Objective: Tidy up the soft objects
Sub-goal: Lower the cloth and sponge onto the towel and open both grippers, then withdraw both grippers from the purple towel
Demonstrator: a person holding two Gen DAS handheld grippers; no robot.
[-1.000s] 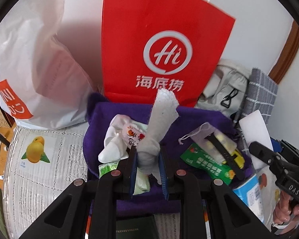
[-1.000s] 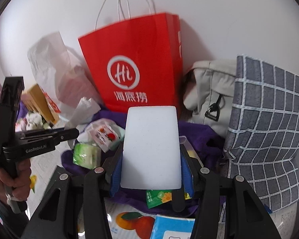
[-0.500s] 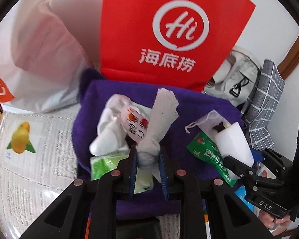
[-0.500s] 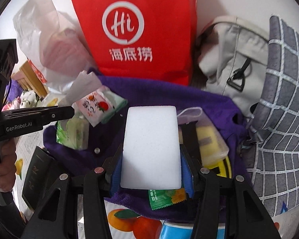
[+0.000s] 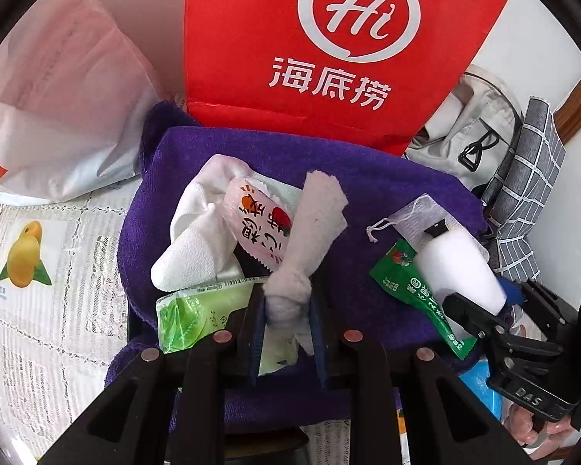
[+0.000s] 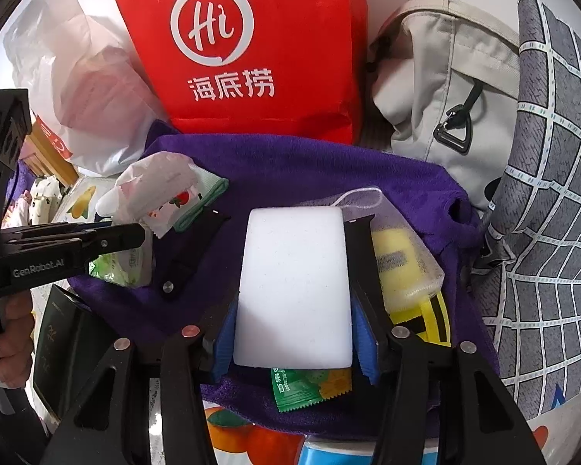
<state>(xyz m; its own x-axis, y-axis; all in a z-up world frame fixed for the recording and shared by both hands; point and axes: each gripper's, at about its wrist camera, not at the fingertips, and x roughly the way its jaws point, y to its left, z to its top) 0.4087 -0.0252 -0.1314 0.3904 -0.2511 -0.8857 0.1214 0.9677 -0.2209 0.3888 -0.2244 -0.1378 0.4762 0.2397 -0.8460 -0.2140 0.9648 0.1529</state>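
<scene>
The left gripper (image 5: 286, 310) squeezes a rolled grey sock (image 5: 310, 240) low down – the sock sticks up over the purple towel (image 5: 387, 186); the right gripper (image 6: 295, 333) is letting go, its jaws opening with the white sponge (image 6: 294, 290) between them, and the sponge lies on the towel beside a yellow thing in a mesh bag (image 6: 403, 259); a red paper bag (image 6: 251, 46) stands behind – a white sock (image 5: 197, 232) lies near snack packets.

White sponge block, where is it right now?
The white sponge block sits between the opening right gripper's fingers, on the purple towel, beside the yellow item in a mesh pouch.
</scene>
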